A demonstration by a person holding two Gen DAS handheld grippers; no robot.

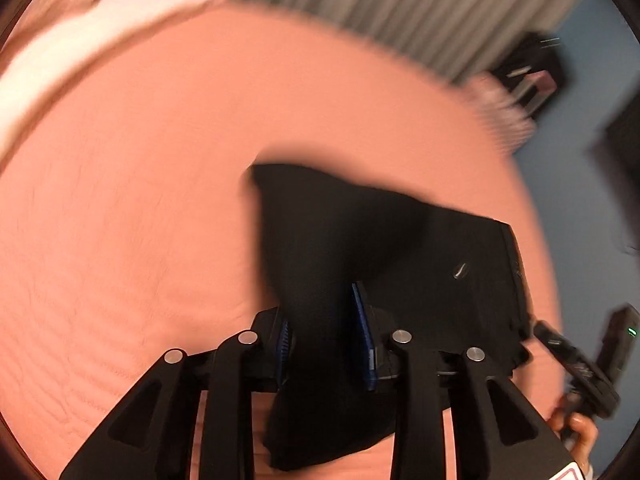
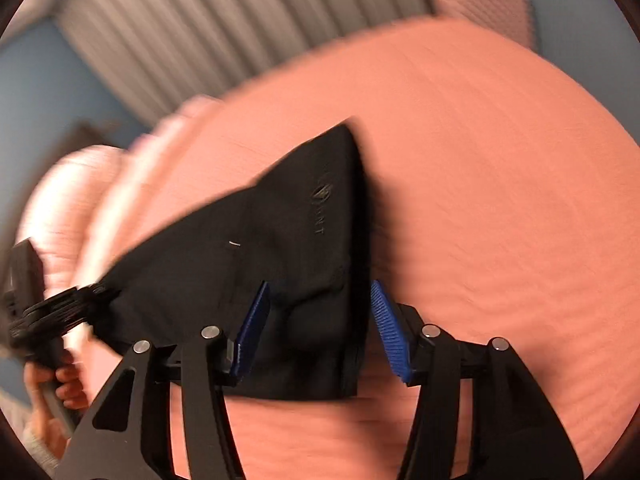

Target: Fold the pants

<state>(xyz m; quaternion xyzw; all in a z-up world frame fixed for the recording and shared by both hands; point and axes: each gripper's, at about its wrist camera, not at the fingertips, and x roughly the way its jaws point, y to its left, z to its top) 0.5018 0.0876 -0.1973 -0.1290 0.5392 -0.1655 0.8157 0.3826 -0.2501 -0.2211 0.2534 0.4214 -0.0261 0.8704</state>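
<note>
Black pants [image 1: 360,240] lie folded on a salmon-pink bed [image 1: 140,200]. In the left wrist view my left gripper [image 1: 326,332] has its blue pads around a bunched corner of the pants, with the cloth filling the gap. In the right wrist view the pants [image 2: 260,248] show a small logo. My right gripper [image 2: 320,328] has its jaws wide apart around the near edge of the pants, and the blue pads stand off the cloth. The right gripper also shows in the left wrist view [image 1: 576,356] at the pants' right edge. The left gripper shows in the right wrist view [image 2: 60,312] at the pants' left corner.
Pale pink pillows [image 1: 60,40] lie at the bed's far left. A grey pleated curtain [image 1: 360,8] hangs behind the bed, against a blue wall [image 1: 580,120]. A dark object [image 1: 532,72] stands past the bed's far right corner. Both views are motion-blurred.
</note>
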